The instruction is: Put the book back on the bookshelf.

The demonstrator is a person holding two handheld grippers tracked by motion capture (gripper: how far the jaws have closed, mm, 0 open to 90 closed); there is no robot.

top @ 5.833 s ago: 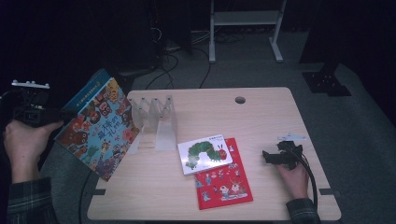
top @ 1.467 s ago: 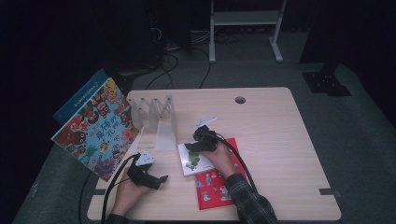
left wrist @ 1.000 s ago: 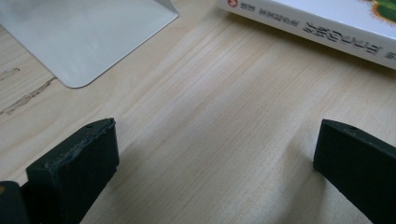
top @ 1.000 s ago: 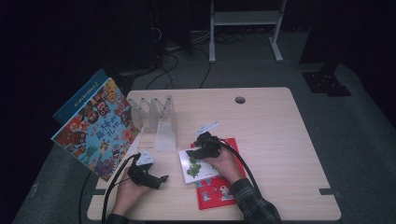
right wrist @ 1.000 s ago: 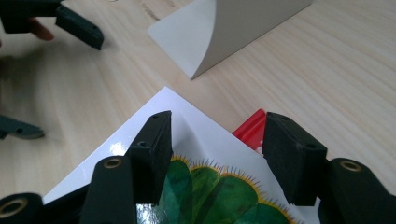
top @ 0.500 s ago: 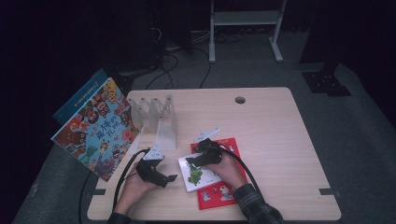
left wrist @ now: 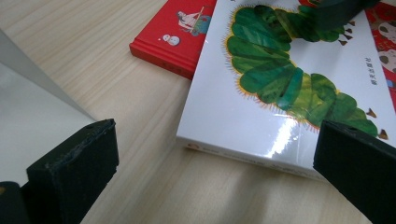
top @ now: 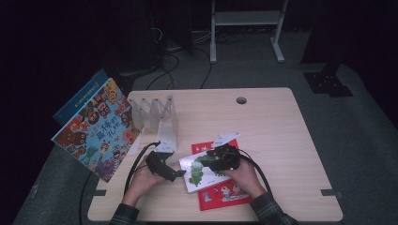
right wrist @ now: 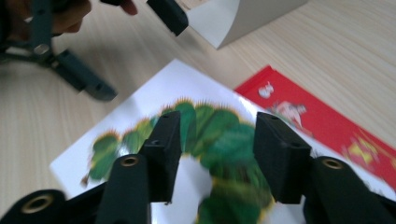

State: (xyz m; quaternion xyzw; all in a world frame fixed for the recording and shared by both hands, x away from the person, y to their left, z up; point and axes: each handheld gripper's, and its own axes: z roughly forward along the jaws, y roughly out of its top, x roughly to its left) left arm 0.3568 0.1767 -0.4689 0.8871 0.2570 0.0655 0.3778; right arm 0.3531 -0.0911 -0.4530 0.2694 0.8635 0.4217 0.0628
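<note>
Landmark: the clear divider rack (top: 157, 117) on the wooden table (top: 281, 140), one rack, one table.
Books flat on the table: two, right of the rack and nearer the person; a white caterpillar book (top: 199, 171) lies on top of a red book (top: 225, 194).
Books leaning left of the rack: two, a colourful picture book (top: 96, 131) in front, a blue book (top: 77, 101) behind it.
Grippers: two, the left gripper (top: 180, 176) and the right gripper (top: 202, 164), both nearer the person than the rack.
Hands: two.
Holes in the tabletop: one cable hole (top: 241, 100), far right of the rack.
</note>
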